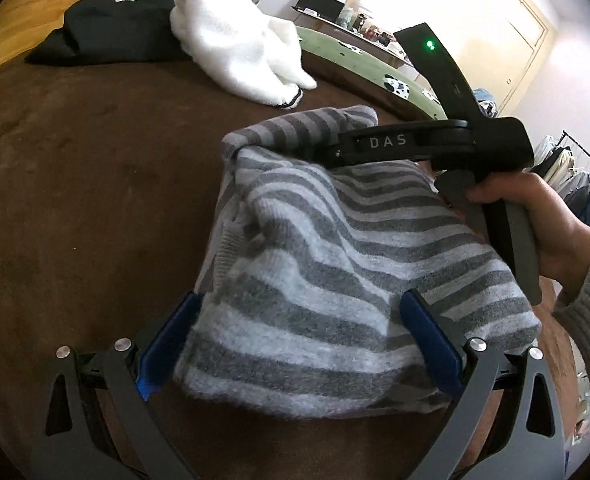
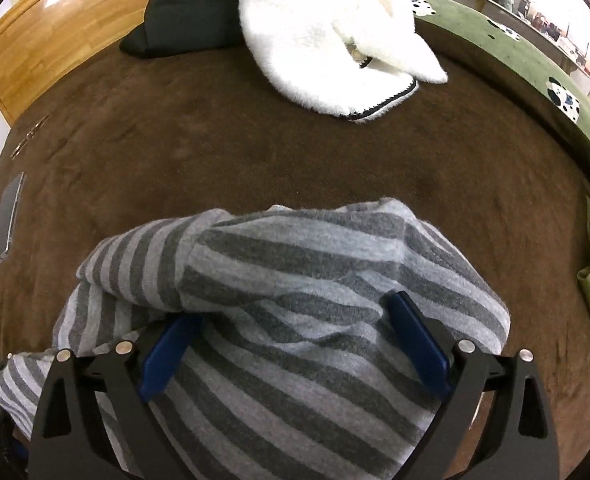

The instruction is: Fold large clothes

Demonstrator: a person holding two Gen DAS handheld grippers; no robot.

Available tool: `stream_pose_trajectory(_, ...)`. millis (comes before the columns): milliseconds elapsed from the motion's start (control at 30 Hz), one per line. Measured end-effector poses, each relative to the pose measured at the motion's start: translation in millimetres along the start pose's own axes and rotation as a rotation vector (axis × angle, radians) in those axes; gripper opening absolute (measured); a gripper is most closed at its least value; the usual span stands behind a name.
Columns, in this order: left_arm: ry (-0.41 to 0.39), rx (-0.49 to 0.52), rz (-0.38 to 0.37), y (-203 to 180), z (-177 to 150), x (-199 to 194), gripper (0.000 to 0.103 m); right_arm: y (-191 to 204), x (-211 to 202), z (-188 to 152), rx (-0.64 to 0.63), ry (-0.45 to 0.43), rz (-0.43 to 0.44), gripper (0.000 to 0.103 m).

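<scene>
A grey striped sweater (image 1: 335, 264) lies bunched and partly folded on the brown bed cover (image 1: 95, 184). My left gripper (image 1: 299, 320) is open, its blue pads on either side of the sweater's near edge. The sweater also fills the lower half of the right wrist view (image 2: 295, 304). My right gripper (image 2: 295, 320) is open with the sweater lying between and over its fingers; its left pad (image 2: 167, 348) is partly under a fold. In the left wrist view the right gripper's black body (image 1: 435, 144) hovers over the sweater's far end, held by a hand.
A white fluffy garment (image 2: 327, 36) and a black garment (image 2: 183, 20) lie at the far side of the bed cover (image 2: 175, 152). A green blanket (image 2: 535, 68) edges the right side. A phone (image 2: 7, 220) lies at the left edge. A clothes rack (image 1: 575, 168) stands at right.
</scene>
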State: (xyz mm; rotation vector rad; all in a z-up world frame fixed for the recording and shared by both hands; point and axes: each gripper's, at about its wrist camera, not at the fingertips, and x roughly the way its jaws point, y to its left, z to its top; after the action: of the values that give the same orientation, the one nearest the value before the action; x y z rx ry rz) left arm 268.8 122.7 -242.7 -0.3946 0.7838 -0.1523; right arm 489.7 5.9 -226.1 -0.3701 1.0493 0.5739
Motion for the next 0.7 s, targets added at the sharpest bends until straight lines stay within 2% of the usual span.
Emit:
stream_pose_trajectory(200, 0.002, 0.010, -0.003, -1, -1, 0, 0.097, -3, -1, -1, 0.010, -0.012, 0.015, 0.094)
stream_pose_trajectory(367, -0.004, 0.006, 0.013, -6, 8, 0, 0.097, -20, -20, -10, 0.077, -0.103, 0.112, 0.094)
stream_pose_trajectory(433, -0.001, 0.024, 0.021, -12, 13, -4, 0.097, -22, -34, -14, 0.086, -0.139, 0.113, 0.094)
stream_pose_trajectory(500, -0.004, 0.046, 0.036, -17, 21, -14, 0.096, -23, -51, -21, 0.099, -0.167, 0.123, 0.095)
stream_pose_trajectory(567, -0.009, 0.066, 0.071, -20, 33, -28, 0.096, -23, -67, -34, 0.118, -0.179, 0.177, 0.095)
stream_pose_trajectory(700, 0.031, 0.057, 0.062, -9, 52, -41, 0.096, -20, -90, -64, 0.143, -0.198, 0.235, 0.097)
